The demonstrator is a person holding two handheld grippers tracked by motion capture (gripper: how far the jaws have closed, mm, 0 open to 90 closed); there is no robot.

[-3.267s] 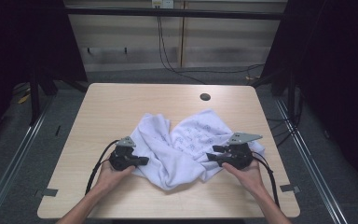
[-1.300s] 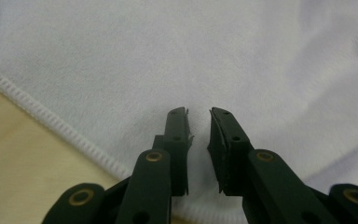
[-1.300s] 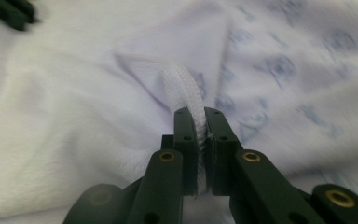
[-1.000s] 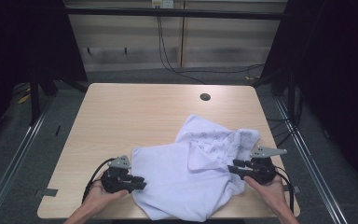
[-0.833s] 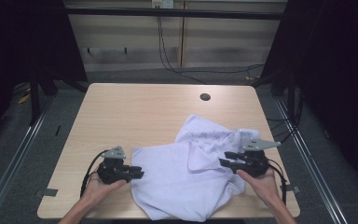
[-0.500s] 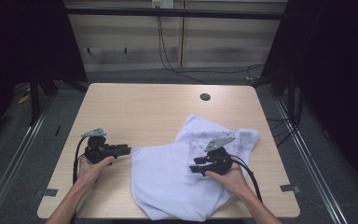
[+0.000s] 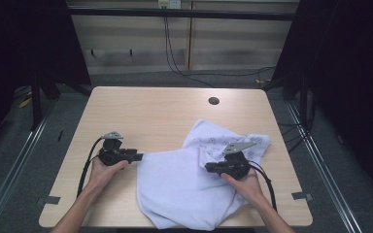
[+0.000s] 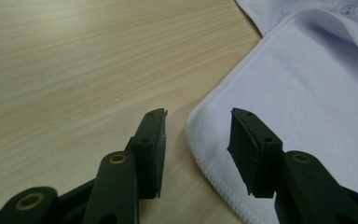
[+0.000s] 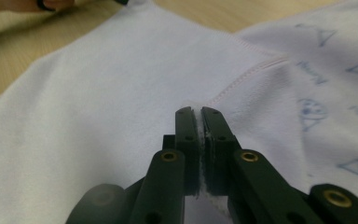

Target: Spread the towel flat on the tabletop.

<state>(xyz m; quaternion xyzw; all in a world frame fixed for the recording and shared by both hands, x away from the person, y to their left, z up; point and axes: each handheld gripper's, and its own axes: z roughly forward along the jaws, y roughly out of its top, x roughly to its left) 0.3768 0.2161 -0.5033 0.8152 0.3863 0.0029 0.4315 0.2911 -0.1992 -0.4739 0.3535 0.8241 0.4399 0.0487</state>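
Cloth (image 9: 98, 130) pinched between right jaws

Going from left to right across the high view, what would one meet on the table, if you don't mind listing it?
Left gripper → near corner of the white cloth → right gripper, its jaws shut on a fold of that cloth → bare table edge.

A white cloth (image 7: 184, 189) — pale blue prints on its rumpled upper fold — lies spread on the desk's (image 7: 150, 116) near right part, its lower edge overhanging the front.
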